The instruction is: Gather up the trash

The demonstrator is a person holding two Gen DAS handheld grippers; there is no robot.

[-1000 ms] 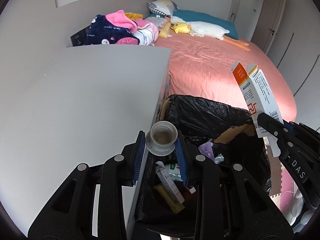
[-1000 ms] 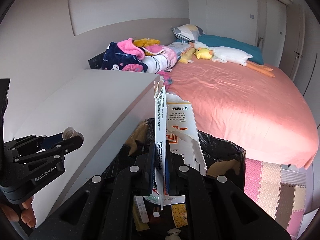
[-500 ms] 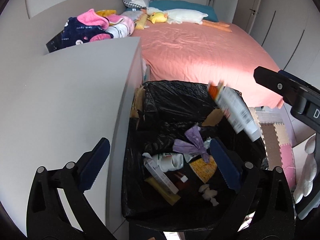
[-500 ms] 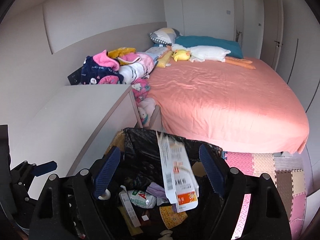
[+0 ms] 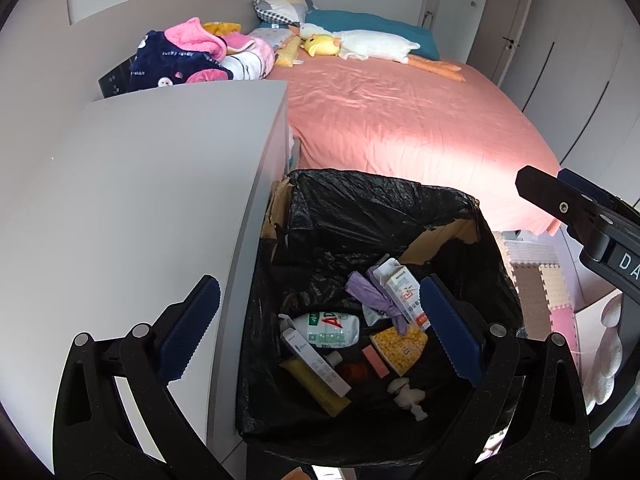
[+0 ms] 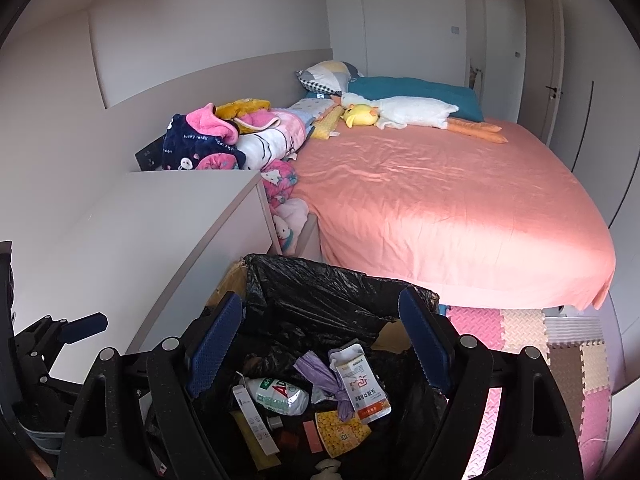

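Note:
A cardboard bin lined with a black bag [image 5: 360, 208] [image 6: 320, 280] stands between the grey cabinet and the bed. Inside lie a white and orange carton [image 5: 404, 292] [image 6: 360, 388], a purple wrapper [image 5: 372, 296], a white pouch with green print [image 5: 328, 328], a yellow packet [image 5: 400, 344] and other trash. My left gripper [image 5: 316, 332] is open and empty above the bin. My right gripper [image 6: 320, 340] is open and empty above the bin; one of its fingers [image 5: 560, 204] shows at the right of the left wrist view.
The grey cabinet top [image 5: 140, 200] is to the left of the bin. A bed with a pink sheet [image 6: 440, 208] lies behind, with piled clothes [image 6: 216, 140] and a plush goose [image 6: 400, 114]. Foam floor mats [image 6: 568, 360] are at the right.
The left gripper opened and the white cup it held is gone. The right gripper opened and its carton fell into the bin, where it now lies.

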